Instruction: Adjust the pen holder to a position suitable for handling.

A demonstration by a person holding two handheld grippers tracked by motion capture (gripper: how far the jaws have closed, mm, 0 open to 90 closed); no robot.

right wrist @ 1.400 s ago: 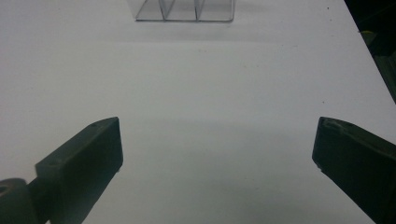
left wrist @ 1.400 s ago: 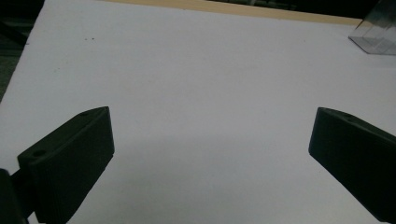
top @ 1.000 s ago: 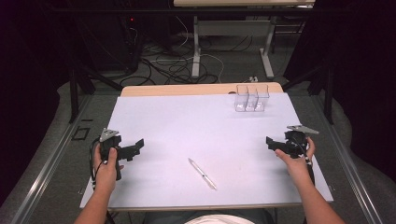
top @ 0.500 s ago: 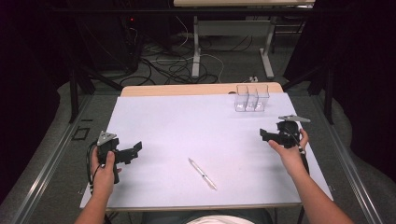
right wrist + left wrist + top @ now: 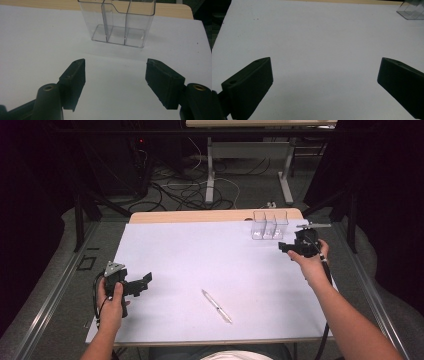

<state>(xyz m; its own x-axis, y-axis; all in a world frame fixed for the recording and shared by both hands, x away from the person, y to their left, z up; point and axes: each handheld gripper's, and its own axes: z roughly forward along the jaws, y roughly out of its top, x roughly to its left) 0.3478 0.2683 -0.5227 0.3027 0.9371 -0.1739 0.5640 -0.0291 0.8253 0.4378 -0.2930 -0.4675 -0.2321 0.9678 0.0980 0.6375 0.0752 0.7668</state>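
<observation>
A clear plastic holder point(image 5: 269, 224) with three compartments stands empty at the table's far right, and fills the top of the right gripper view point(image 5: 121, 23). A white pen point(image 5: 216, 306) lies near the front middle of the white sheet point(image 5: 210, 265). My right gripper point(image 5: 281, 247) is open, just in front of the holder and apart from it, with nothing between its fingers point(image 5: 75, 80). My left gripper point(image 5: 146, 281) is open at the front left, held low over the bare sheet, pointing toward the table's middle. A corner of the holder point(image 5: 413, 11) shows far off in the left gripper view.
A strip of wooden tabletop point(image 5: 200, 216) shows beyond the sheet's far edge. Cables point(image 5: 185, 190) and table legs point(image 5: 210, 170) lie on the floor behind the table. Metal rails point(image 5: 45, 305) run along both sides.
My right gripper has moved away from me and to the left, from the table's right edge up to the holder. The left gripper has drifted a little nearer to me.
</observation>
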